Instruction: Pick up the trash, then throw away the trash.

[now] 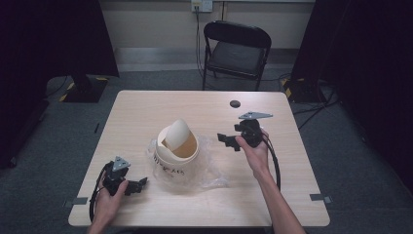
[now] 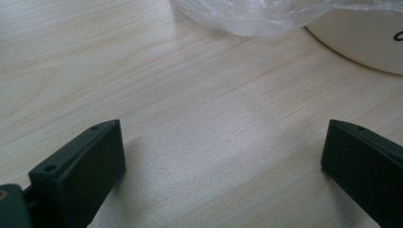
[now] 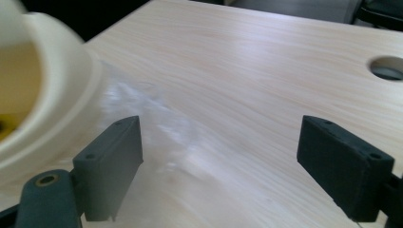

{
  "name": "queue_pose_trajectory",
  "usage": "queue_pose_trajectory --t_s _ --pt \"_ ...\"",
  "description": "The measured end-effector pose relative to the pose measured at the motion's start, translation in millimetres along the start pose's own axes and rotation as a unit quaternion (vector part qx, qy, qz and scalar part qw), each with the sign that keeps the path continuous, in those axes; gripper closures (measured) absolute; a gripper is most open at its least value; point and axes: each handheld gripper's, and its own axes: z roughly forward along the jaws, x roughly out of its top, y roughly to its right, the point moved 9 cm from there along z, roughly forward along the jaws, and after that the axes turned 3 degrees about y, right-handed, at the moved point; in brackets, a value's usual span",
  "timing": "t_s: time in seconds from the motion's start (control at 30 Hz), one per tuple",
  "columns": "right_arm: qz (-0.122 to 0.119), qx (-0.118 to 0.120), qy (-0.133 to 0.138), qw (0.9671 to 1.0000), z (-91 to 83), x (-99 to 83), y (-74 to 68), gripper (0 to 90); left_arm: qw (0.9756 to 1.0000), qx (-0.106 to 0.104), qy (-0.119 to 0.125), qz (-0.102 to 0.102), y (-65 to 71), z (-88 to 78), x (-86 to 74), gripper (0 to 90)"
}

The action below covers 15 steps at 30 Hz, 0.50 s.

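writing on bin (image 1: 177, 157) unreadable under plastic bag (image 1: 210, 168)

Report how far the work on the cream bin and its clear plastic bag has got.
Done: the cream round plastic bin with a swing lid stands on the light wooden table, and the clear plastic bag lies spread around its base. In hand: nothing; the left gripper and right gripper are both open beside the bin. Left: gripping bag or bin.

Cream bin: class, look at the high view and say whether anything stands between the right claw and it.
Nothing solid does. The right claw, open, faces the cream bin across bare table, with only the clear plastic bag spread around the bin's base between them.
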Motion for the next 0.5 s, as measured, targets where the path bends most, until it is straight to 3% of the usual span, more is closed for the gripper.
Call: queue_pose_trajectory --t_s 0.23,0.5 --pt "-0.008 -0.051 -0.02 0.9985 -5.4 -8.3 42.5 16.0 1.0 0.001 0.0 0.001 -0.3 -0.1 0.0 0.3" --pt "0.006 -0.105 -0.039 0.9937 -13.1 -17.0 96.6 16.4 1.0 0.0 0.0 0.0 0.0 0.0 0.0 0.3"
